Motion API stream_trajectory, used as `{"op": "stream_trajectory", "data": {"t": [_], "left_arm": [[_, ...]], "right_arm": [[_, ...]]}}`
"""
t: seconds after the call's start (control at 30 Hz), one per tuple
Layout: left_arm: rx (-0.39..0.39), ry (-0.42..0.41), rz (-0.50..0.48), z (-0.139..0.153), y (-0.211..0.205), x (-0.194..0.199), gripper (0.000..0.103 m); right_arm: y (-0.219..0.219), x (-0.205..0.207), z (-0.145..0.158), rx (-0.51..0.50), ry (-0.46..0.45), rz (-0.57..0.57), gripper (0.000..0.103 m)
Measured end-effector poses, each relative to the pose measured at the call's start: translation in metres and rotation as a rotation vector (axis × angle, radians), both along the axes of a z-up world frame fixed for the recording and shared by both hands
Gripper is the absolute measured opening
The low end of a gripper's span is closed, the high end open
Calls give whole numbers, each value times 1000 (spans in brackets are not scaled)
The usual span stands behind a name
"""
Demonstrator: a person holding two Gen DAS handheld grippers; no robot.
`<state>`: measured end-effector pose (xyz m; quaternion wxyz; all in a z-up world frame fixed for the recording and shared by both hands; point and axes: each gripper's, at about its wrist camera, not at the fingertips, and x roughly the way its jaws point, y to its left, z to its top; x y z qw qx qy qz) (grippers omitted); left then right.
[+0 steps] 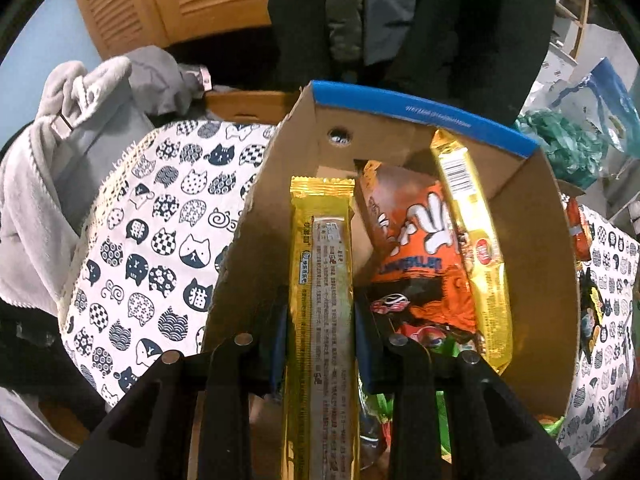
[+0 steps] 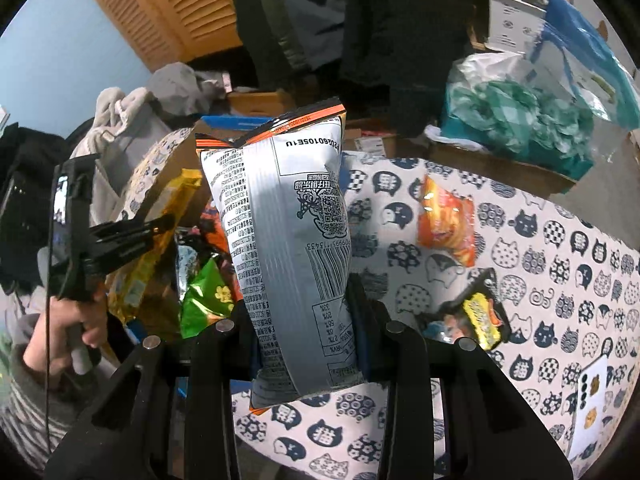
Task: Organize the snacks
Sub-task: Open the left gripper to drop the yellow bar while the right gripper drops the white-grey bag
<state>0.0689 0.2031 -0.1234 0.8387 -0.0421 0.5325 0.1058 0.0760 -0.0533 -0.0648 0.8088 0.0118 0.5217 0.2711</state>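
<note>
the left tongs (image 1: 320,344) were clamped on a long yellow wafer bar (image 1: 322,300), its far end reaching over the open cardboard box (image 1: 536,240). inside that box lay an orange snack bag (image 1: 420,248) and a second gold bar (image 1: 476,240) leaning along the right wall, with green packets lower down. the right tongs (image 2: 304,336) were clenched on a silver chip bag (image 2: 288,232), held upright above the cat-print cloth (image 2: 560,264) on the counter, just right of the box. a hand (image 2: 60,340) gripped the left tool's handle. farther out on the cloth sat a small orange packet (image 2: 446,222) and a yellow-and-black packet (image 2: 482,314), well apart from the box. grey clothing (image 1: 60,160) was piled behind.
</note>
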Motion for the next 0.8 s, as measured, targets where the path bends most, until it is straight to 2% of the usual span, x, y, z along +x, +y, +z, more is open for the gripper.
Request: {"op": "stream_trajectory", "data": {"t": [0.17, 0.3, 0.33, 0.4, 0.5, 0.63, 0.8], "left_arm": [[-25, 31, 10, -9, 7, 1, 31], [-31, 18, 11, -1, 9, -3, 33], [-28, 10, 10, 2, 8, -4, 35], [-24, -17, 14, 12, 10, -9, 49], [-24, -55, 20, 26, 13, -15, 57], [-18, -79, 42, 37, 21, -25, 59], [-68, -106, 81, 46, 36, -38, 59]], "right_arm": [[23, 2, -3, 5, 15, 33, 34], [50, 7, -4, 12, 34, 66, 34], [59, 9, -4, 4, 31, 76, 34], [76, 13, -5, -9, 30, 97, 34], [100, 19, -8, -13, 45, 125, 34], [132, 26, -17, -18, 80, 153, 34], [167, 29, -30, -34, 105, 176, 34]]}}
